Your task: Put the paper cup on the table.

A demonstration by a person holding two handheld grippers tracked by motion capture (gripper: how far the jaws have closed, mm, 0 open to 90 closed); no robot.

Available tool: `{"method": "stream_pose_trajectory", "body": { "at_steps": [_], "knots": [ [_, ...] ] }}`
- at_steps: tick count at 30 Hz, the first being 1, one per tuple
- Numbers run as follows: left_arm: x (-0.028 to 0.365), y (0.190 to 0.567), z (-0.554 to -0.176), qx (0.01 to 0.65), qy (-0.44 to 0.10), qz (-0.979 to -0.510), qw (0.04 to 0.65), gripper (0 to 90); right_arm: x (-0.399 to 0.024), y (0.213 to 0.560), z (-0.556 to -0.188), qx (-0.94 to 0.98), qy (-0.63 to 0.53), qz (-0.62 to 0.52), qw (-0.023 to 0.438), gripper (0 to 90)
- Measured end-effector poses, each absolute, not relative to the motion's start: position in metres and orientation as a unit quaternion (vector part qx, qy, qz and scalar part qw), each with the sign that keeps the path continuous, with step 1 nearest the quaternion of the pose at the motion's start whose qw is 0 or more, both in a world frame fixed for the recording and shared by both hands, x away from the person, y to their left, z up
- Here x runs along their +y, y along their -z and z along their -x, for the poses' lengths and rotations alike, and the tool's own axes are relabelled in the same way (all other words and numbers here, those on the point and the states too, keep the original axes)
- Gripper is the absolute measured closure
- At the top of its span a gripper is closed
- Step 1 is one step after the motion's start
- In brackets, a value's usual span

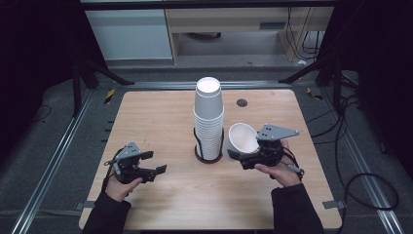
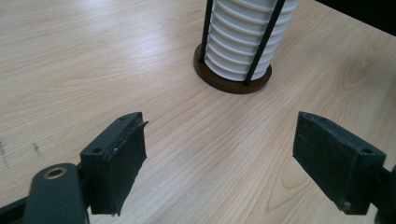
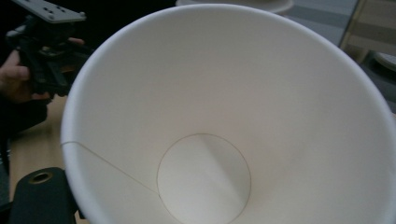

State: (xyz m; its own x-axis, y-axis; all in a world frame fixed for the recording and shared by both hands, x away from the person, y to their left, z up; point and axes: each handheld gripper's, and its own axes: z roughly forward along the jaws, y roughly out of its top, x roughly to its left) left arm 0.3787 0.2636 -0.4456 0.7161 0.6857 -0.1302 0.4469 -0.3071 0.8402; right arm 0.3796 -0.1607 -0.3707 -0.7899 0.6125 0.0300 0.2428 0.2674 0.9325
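At table centre stands the stack of cups [image 1: 209,117] in its holder [image 1: 209,155]. My right gripper [image 1: 242,158], at four o'clock from it, clamps a tilted white cup [image 1: 242,137]. My left gripper [image 1: 155,163], at eight o'clock, hovers spread and empty over the table [image 1: 160,122].

Paper cup [image 3: 224,116]: you'll find no print, logo or number on its white inside.
Cup stack [image 1: 209,119]: plain white ribbed walls, nothing to read.
Stack holder [image 2: 232,80]: dark base and rods, no label.
Tabletop [image 1: 160,126]: bare wood grain, no markings you can read.
Claw plates [image 1: 275,131]: grey, drilled holes, no lettering legible.
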Motion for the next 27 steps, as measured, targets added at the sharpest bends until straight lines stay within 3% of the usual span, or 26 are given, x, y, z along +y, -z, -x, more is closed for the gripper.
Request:
{"method": "stream_pose_trajectory", "body": {
  "at_steps": [13, 27],
  "knots": [
    [0.269, 0.455, -0.384, 0.384, -0.138, -0.793, 0.452, 17.3, -0.194, 0.380, -0.396, 0.757, -0.485, -0.369, 0.237, 13.8],
    [0.272, 0.457, -0.387, 0.393, -0.140, -0.791, 0.448, 17.9, -0.233, 0.406, -0.417, 0.741, -0.432, -0.446, 0.258, 13.7]
  ]
}}
